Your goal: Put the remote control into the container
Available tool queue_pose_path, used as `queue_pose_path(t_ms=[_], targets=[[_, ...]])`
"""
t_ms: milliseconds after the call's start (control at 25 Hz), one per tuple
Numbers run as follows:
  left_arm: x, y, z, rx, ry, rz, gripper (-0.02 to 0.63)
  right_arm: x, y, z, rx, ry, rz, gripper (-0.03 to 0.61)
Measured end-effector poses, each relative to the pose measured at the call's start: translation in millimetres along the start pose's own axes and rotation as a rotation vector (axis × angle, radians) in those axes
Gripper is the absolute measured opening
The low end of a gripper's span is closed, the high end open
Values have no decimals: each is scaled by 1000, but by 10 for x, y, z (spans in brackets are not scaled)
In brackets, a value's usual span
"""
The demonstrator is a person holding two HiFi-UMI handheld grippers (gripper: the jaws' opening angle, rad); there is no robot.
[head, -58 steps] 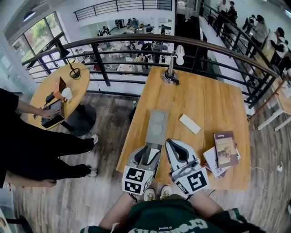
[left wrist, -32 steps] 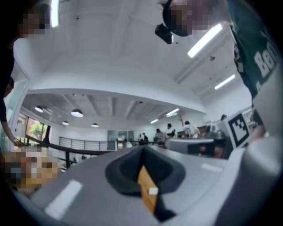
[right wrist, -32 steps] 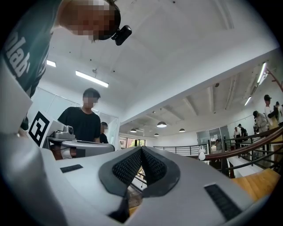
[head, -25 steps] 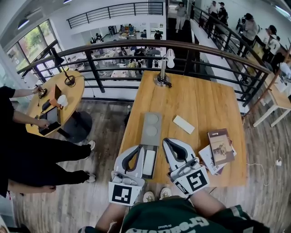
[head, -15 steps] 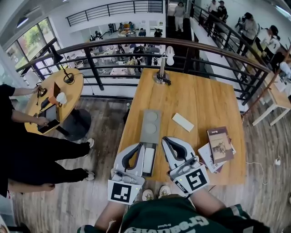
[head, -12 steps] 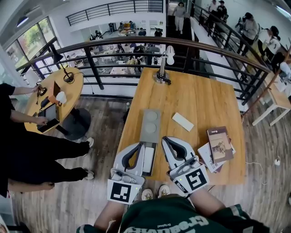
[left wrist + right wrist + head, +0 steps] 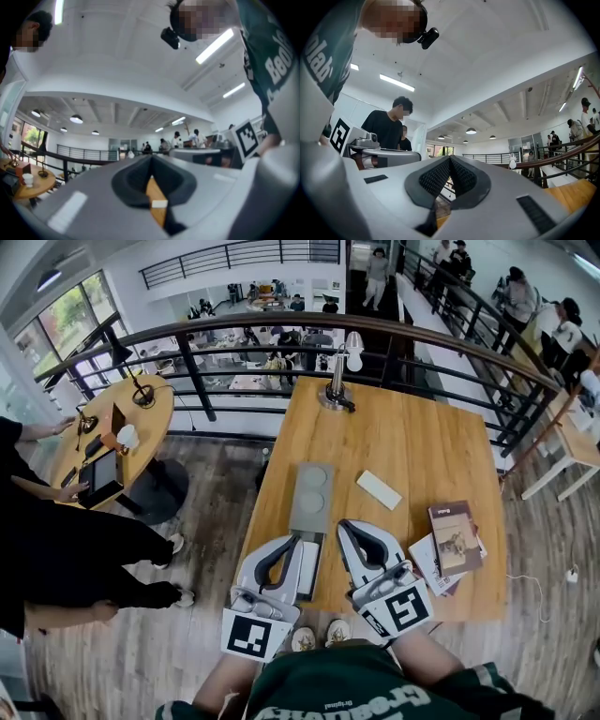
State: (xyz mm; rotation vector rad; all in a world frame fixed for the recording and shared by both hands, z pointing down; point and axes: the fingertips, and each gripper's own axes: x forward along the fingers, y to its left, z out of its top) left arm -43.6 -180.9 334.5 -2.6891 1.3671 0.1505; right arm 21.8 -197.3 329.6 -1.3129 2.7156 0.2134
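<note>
A long grey container (image 7: 303, 519) lies on the wooden table (image 7: 412, 446), with two round hollows at its far end. A white remote control (image 7: 307, 568) lies in its near compartment. A second white remote (image 7: 379, 489) rests on the bare wood to the right of the container. My left gripper (image 7: 296, 539) is shut and empty, just left of the remote in the container. My right gripper (image 7: 347, 525) is shut and empty, just right of the container. Both gripper views tilt up at the ceiling, showing the left gripper (image 7: 151, 159) and right gripper (image 7: 450, 158) with jaws pressed together.
A stack of books (image 7: 455, 540) sits at the table's right side and a desk lamp (image 7: 339, 381) at its far end. A dark railing (image 7: 281, 329) runs behind. A person in black (image 7: 56, 549) stands to the left by a round side table (image 7: 108, 442).
The left gripper has drawn back toward me off the container, leaving the white remote in it. Over the last second both grippers have barely moved. The person at left shifted.
</note>
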Motion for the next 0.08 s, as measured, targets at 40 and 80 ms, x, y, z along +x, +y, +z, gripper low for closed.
queue_pose_path(t_ms=[40,80], targets=[[3,-1,-2,0,0,0,-2,3,-4,-2,1,0,1,15],[7,-2,-4,1,1,0,-2,5,-9,-5,1,0,1,15]])
